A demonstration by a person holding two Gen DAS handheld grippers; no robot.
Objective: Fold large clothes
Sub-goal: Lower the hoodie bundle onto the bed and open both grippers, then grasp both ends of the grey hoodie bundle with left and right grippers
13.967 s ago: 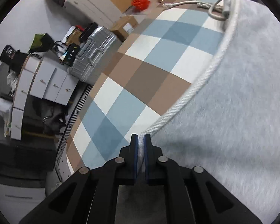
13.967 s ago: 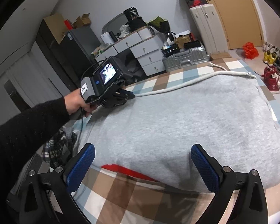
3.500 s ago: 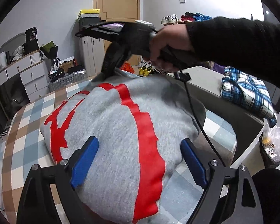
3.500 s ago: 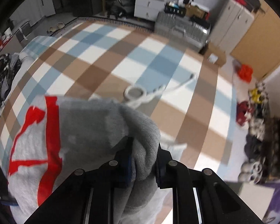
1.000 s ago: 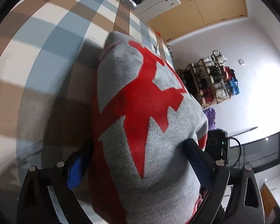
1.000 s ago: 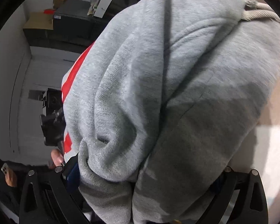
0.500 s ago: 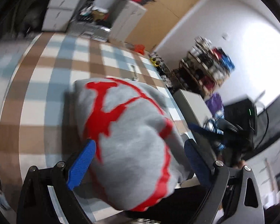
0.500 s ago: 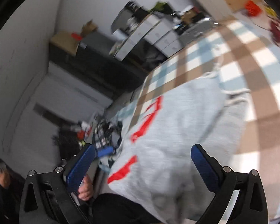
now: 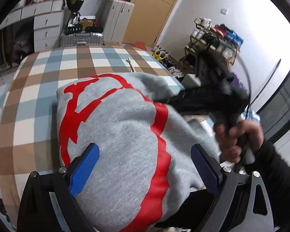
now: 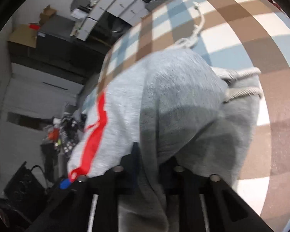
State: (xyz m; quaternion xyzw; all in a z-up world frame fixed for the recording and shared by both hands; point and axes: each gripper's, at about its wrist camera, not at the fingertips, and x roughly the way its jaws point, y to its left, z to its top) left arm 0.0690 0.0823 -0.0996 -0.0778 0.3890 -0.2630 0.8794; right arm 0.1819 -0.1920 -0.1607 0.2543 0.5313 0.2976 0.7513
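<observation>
- The grey sweatshirt (image 9: pixel 125 135) with the red print is lying bunched on the checked bedspread (image 9: pixel 38 89), its long side running away from the left gripper (image 9: pixel 143 166) toward the drawstring (image 10: pixel 195 27) end.
- The left gripper's fingers are standing spread wide, straddling the near edge and gripping nothing.
- The right gripper (image 10: pixel 147 162) is sitting at the sweatshirt's right-hand edge, its fingers pinching a fold of grey cloth.
- That makes the right hand (image 9: pixel 239 137) the one placed to carry the edge across.

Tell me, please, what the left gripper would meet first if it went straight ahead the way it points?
Probably the folded grey sweatshirt with the red print: the open left gripper already has it between its blue pads, with the checked bedspread beyond.
</observation>
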